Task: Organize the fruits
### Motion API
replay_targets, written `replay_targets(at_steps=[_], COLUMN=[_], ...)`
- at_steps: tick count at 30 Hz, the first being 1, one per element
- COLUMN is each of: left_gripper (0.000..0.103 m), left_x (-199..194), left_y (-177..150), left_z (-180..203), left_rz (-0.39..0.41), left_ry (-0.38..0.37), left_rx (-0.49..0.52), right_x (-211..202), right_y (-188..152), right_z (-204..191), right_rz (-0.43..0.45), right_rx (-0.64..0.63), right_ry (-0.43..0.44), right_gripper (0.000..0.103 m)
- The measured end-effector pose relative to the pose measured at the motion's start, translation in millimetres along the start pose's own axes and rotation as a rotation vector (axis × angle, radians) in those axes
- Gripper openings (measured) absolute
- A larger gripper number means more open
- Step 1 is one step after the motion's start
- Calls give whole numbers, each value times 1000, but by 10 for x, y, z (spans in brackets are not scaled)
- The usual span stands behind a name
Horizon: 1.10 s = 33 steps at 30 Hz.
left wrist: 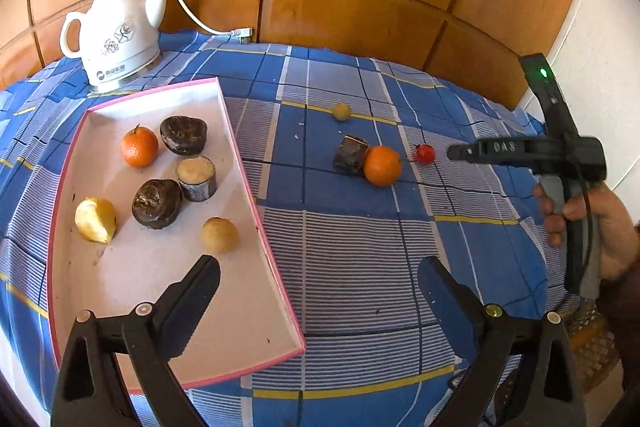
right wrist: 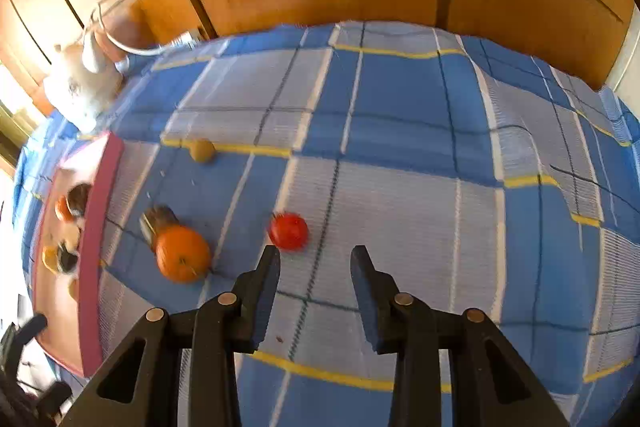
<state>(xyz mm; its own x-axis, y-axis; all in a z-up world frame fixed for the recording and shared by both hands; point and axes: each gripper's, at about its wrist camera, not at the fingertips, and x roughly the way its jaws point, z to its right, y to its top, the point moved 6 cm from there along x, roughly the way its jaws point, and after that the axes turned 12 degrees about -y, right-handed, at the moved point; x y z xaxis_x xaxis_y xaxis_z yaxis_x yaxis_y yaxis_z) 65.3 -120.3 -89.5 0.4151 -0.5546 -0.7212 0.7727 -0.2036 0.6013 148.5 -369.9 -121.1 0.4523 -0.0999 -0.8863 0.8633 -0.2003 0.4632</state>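
Closing on cherry tomato (right wrist: 289, 231) with right gripper (right wrist: 315, 261), jaws parted, empty; next: centre, pinch, carry to pink-rimmed tray (left wrist: 256, 187).

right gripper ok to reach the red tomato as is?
Probably yes. The right gripper is open and empty, and the tomato sits just ahead of its fingertips on bare cloth. The orange lies well off to the side.
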Motion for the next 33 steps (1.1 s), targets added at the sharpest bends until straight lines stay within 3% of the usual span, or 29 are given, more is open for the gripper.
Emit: replay_targets(at_steps=[4, 10, 13, 18, 20, 24, 26, 28, 33], left_gripper=[100, 101, 101, 101, 101, 101, 101, 101, 101], left_x=[-28, -14, 32, 85, 98, 116, 121, 124, 81], left_y=[-2, 16, 8, -4, -3, 10, 12, 12, 40], left_z=[21, 7, -3, -19, -26, -19, -11, -10, -41], left_rz=[7, 7, -4, -17, -19, -23, -22, -25, -12], left_ry=[-7, -9, -14, -19, -27, -31, -32, -31, -27], left_rx=[18, 16, 7, -1, -12, -16, -13, -11, -18], right_x=[100, 326, 167, -109, -113, 69, 120, 78, -54], right_y=[110, 72, 140, 68, -18, -126, -145, -162, -161], right_z=[-159, -284, -300, -710, -887, -1038, -1059, -1063, -985], right_rz=[8, -41, 25, 86, 78, 57, 40, 48, 49], right_rx=[-21, -89, -95, -228, -291, -372, -380, -395, -436], right_ry=[44, 23, 27, 209, 240, 163, 178, 176, 150], right_gripper=[37, 37, 37, 38, 46, 49, 49, 40, 40])
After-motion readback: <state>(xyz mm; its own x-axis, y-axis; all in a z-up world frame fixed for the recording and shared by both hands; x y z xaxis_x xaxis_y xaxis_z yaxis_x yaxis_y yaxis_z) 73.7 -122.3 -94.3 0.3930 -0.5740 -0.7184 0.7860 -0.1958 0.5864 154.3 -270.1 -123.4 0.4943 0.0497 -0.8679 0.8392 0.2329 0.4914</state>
